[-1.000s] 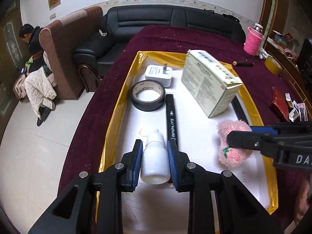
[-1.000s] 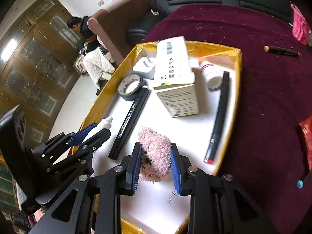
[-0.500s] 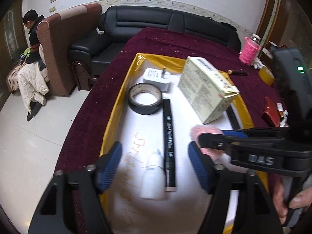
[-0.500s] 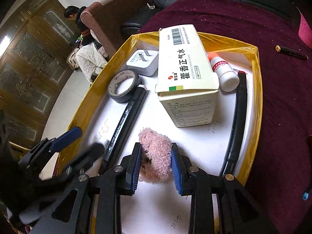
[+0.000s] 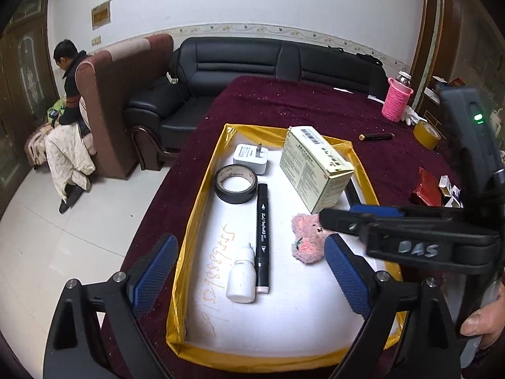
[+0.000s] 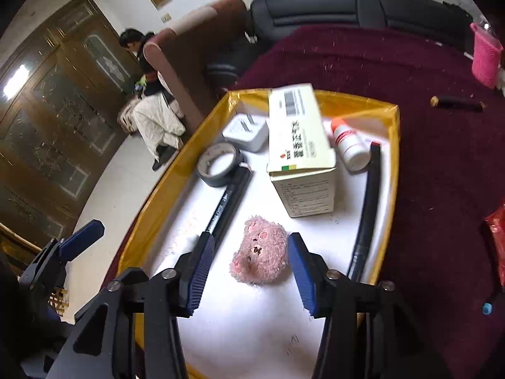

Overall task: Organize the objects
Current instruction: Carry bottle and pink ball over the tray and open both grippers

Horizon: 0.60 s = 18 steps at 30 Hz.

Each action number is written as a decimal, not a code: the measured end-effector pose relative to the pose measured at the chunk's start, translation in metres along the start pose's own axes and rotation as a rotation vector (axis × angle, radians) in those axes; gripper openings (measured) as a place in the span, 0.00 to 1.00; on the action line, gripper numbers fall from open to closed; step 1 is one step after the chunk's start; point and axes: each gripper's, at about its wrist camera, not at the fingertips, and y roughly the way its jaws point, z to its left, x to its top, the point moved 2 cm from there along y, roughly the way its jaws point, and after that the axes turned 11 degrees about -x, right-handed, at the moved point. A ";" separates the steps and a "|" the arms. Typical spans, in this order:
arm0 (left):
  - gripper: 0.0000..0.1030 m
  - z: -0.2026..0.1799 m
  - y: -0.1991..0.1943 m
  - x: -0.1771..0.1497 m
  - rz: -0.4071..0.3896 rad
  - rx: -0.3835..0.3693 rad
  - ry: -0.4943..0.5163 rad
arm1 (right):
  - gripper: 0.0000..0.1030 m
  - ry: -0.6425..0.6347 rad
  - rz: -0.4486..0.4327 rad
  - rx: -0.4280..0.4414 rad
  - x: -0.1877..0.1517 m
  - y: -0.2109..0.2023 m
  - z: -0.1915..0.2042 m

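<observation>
- Maroon cloth [image 5: 284,110] covers the table; gold-walled tray [image 5: 202,189] with a white floor sits on it, black sofa [image 5: 252,63] behind at 12 o'clock, a seated person [image 5: 68,72] off at 10 o'clock.
- I read the step as release and back off: both items are already set down in the tray.
- Left gripper [image 5: 249,268]: jaws have just been opening and stand wide apart; the white dropper bottle [image 5: 241,276] lies between them on the tray floor, untouched, just beside the black marker [image 5: 262,233].
- Right gripper [image 6: 249,270]: jaws have just been opening, pads clear of the pink plush toy [image 6: 260,254], which rests on the tray floor between them.
- To do it well: I lift each gripper straight out along its own axis, no sideways sweep, so a pad doesn't drag the plush or roll the bottle.
- Clutter: tape roll [image 5: 236,183] at 11 o'clock of the bottle, white charger [image 5: 251,158] beyond it, medicine box [image 5: 315,167] at 12 o'clock of the plush.
- Right view adds a red-capped bottle [image 6: 350,145] and a long black rod [image 6: 367,208] at 2 o'clock, along the tray's right wall.
- In the way: the right gripper crosses close at 3 o'clock of the left; I'd stagger the withdrawals.
- Outside the tray: pen [image 5: 375,136], yellow tape [image 5: 426,134], pink cup holder [image 5: 396,101].
</observation>
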 end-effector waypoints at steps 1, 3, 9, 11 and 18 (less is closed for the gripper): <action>0.92 -0.003 -0.002 -0.001 -0.003 0.009 0.010 | 0.58 0.007 -0.026 0.004 -0.003 -0.010 -0.003; 0.92 -0.008 -0.005 -0.003 -0.005 0.022 0.027 | 0.64 0.024 -0.063 0.005 -0.006 -0.022 -0.006; 0.92 -0.029 -0.015 -0.007 -0.010 0.036 0.050 | 0.72 0.068 -0.149 -0.010 -0.023 -0.059 -0.030; 0.92 -0.035 -0.017 -0.009 -0.013 0.037 0.056 | 0.75 0.083 -0.175 -0.026 -0.028 -0.065 -0.036; 0.93 -0.057 -0.018 -0.013 0.000 0.049 0.089 | 0.78 0.169 -0.189 -0.036 -0.046 -0.081 -0.078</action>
